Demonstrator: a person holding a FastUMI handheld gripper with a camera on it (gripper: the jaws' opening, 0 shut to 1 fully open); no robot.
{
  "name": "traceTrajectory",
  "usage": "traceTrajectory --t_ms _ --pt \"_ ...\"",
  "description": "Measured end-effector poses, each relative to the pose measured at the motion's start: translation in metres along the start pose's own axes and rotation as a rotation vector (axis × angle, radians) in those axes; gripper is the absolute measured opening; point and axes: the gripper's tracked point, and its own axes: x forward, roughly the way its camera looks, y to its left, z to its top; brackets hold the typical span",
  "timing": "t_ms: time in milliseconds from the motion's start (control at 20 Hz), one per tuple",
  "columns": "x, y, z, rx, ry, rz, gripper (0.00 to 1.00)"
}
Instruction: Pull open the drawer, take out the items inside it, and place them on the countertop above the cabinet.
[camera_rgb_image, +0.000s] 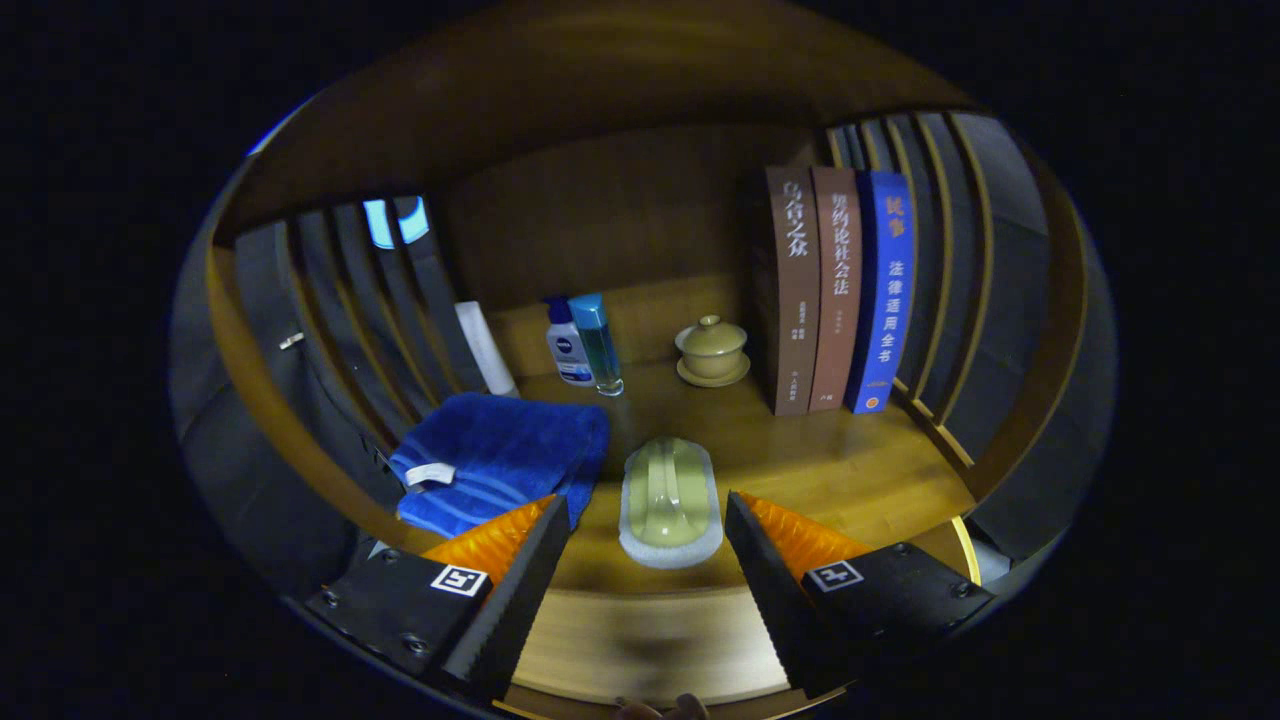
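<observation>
Tool (648, 520) nearest, fingers spread wide and holding nothing, hovering over the front of the tabletop (850, 470). Brush (669, 498) just ahead, lying between the fingertips on its white base, green handle up, apart from both fingers. Looks like an item already set on top; drawer itself not visible, so how much remains inside cannot be told.

Risks from here: pulling back low could let a fingertip catch the brush and drag it off the front edge. Blue towel (500, 460) just left of the brush, close to the left finger, could snag on the toothed pad and slide. Further items need room: bottles (585, 345) and lidded cup (712, 350) behind, three upright books (835, 290) to the right. A careless placement could tip the bottles or topple the books.
</observation>
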Motion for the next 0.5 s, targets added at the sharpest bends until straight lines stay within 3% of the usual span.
traceTrajectory --t_ms 250,500 --pt "-0.091 0.012 -0.001 -0.035 -0.208 0.046 1.0" --pt "-0.156 0.008 -0.062 -0.08 -0.305 0.028 0.99"
